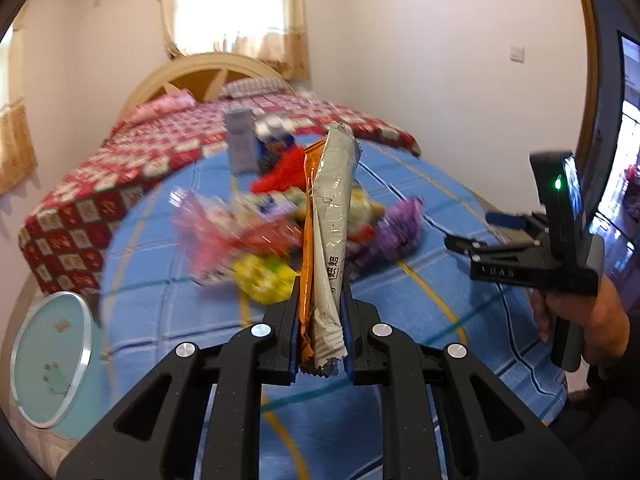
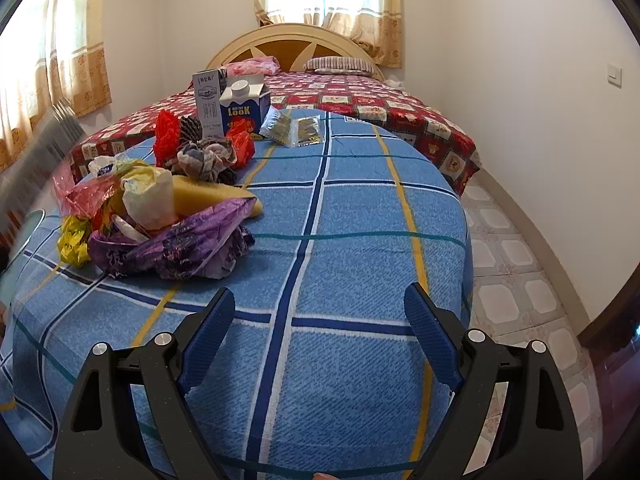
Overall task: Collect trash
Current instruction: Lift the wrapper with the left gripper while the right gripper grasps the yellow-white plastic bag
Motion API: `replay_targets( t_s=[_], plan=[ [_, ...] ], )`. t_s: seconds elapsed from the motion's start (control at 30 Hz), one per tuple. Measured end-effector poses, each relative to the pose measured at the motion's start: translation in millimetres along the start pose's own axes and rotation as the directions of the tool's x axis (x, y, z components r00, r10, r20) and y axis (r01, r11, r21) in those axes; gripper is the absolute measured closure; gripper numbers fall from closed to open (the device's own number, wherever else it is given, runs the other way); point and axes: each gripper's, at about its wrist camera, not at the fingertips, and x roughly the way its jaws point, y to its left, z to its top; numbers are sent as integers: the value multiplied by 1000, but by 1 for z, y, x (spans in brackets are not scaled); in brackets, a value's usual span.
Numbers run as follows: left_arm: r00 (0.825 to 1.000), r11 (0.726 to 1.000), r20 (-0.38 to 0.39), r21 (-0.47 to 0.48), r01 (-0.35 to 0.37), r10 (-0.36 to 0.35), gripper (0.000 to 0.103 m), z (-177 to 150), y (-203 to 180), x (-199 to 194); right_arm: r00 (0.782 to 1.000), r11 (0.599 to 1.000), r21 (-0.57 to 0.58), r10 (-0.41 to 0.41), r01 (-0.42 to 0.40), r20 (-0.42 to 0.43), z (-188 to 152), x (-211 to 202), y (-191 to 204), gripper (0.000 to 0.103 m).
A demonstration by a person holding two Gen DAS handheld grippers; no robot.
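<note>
Blue plaid cloth [image 2: 360,240] covered the round worktop, with a bed in a red patterned spread [image 2: 400,108] behind it. Left tongs [image 1: 322,320] were clenched on an orange-and-silver snack wrapper [image 1: 328,240], which stood upright between the blue pads, lifted above the cloth. Trash lay heaped toward ten o'clock in the right wrist view: a purple foil bag [image 2: 180,244], a yellow wrapper [image 2: 74,244], a white plastic bag [image 2: 148,196], and farther off a blue carton [image 2: 246,108]. Right tongs [image 2: 320,336] hung released, jaws spread wide over bare cloth.
</note>
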Motion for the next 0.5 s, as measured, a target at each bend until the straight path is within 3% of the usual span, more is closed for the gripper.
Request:
replay_targets(
  t_s=[0.1, 0.17, 0.3, 0.5],
  plan=[
    [997, 997, 35, -36, -73, 74, 87, 10, 22, -15, 1000, 1000, -4, 13, -12, 15, 9, -3, 5, 18],
    [985, 985, 49, -52, -165, 168, 87, 12, 40, -24, 998, 999, -12, 40, -40, 40, 20, -7, 14, 18],
    [962, 953, -8, -132, -273, 274, 87, 6, 85, -25, 992, 994, -19, 104, -103, 72, 39, -10, 36, 24],
    [944, 927, -54, -179, -331, 327, 87, -4, 122, -26, 982, 982, -59, 183, -180, 54, 49, 5, 75, 38]
  ],
)
